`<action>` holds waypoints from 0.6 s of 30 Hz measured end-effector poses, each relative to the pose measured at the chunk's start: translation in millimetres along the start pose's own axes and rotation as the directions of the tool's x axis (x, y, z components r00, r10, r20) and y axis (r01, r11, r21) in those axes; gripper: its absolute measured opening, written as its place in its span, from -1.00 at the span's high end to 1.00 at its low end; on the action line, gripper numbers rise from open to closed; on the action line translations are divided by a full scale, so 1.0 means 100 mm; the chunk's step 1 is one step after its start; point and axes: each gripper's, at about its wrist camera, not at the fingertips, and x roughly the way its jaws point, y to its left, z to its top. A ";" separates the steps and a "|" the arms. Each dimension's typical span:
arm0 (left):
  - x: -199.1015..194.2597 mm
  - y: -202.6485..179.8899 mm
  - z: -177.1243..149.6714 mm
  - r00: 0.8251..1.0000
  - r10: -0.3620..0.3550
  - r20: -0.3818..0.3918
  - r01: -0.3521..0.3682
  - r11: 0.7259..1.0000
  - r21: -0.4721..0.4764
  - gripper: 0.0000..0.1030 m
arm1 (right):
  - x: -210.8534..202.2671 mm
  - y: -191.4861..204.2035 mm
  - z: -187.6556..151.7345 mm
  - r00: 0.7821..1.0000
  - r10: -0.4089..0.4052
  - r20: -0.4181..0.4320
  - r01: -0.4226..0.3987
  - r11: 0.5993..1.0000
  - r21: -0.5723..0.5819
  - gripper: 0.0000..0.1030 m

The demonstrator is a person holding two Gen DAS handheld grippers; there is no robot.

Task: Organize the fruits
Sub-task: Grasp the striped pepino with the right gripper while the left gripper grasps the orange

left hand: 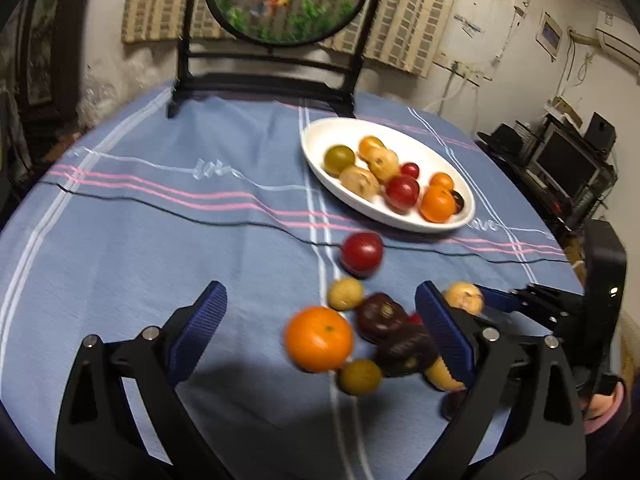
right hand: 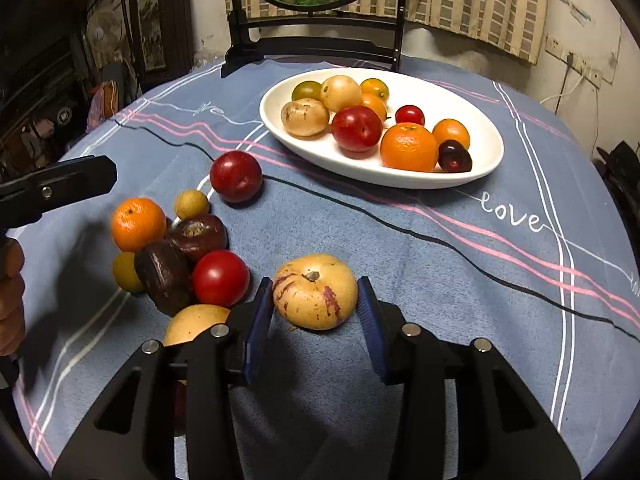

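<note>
— That cloth [right hand: 400, 264]?
— Blue, with pink, white and black stripes, "love" in white at three o'clock.
— The fruit [right hand: 315, 291] nearest?
— Yellow, streaked purple. At ten o'clock an orange [right hand: 138, 224] and a red plum [right hand: 236, 176].
— The dish [right hand: 486, 148]?
— White.

- A round table [right hand: 460, 264] carried a blue cloth [left hand: 160, 232] with pink, white and black stripes.
- A white oval dish [right hand: 486, 136] of fruit lay toward the far edge, right of the middle.
- A black stand [left hand: 256, 80] stood at the far edge.
- A red plum [right hand: 236, 176] lay alone near the middle.
- An orange [right hand: 138, 224], dark fruits [right hand: 164, 276], a red tomato [right hand: 220, 278] and small yellow ones [right hand: 192, 203] were clustered nearer the near edge.
- A streaked yellow fruit [right hand: 315, 291] lay just beside that cluster.
</note>
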 end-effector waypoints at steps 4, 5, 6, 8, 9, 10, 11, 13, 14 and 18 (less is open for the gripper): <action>-0.01 0.17 0.03 0.998 0.068 0.016 -0.068 0.997 -0.027 -0.83 | -0.09 -0.10 0.03 0.999 0.006 0.033 -0.008 0.998 0.057 0.17; 0.02 0.21 0.04 0.998 0.063 -0.004 -0.063 0.997 -0.040 -0.79 | -0.10 -0.11 0.03 0.999 0.001 0.034 -0.003 0.998 0.063 0.17; 0.07 0.25 0.04 0.999 0.035 -0.038 -0.037 0.998 -0.054 -0.68 | -0.10 -0.13 0.03 1.000 -0.003 0.031 0.001 0.997 0.071 0.17; 0.14 0.26 0.02 0.994 -0.042 -0.101 0.035 0.997 -0.073 -0.59 | -0.08 -0.15 0.02 1.000 -0.005 0.021 0.003 0.997 0.079 0.17; 0.16 0.25 0.01 0.991 -0.063 -0.119 0.055 0.996 -0.072 -0.57 | -0.07 -0.15 0.02 1.000 -0.007 0.018 0.006 0.997 0.078 0.17; 0.17 0.23 0.00 0.988 -0.075 -0.132 0.067 0.996 -0.065 -0.56 | -0.07 -0.14 0.02 1.000 -0.009 0.017 0.008 0.997 0.077 0.17; 0.18 0.19 -0.02 0.987 -0.079 -0.141 0.072 0.996 -0.050 -0.55 | -0.07 -0.14 0.02 1.000 -0.010 0.017 0.009 0.997 0.076 0.17; 0.20 0.11 -0.05 0.986 -0.072 -0.151 0.071 0.997 -0.012 -0.51 | -0.07 -0.14 0.02 1.000 -0.012 0.015 0.011 0.997 0.075 0.17; 0.21 0.09 -0.06 0.985 -0.070 -0.156 0.071 0.997 0.002 -0.48 | -0.07 -0.14 0.02 1.000 -0.013 0.015 0.012 0.997 0.075 0.17; 0.29 0.04 -0.12 0.978 -0.066 -0.196 0.072 0.997 0.022 -0.38 | -0.06 -0.15 0.02 1.000 -0.016 0.010 0.016 0.997 0.073 0.17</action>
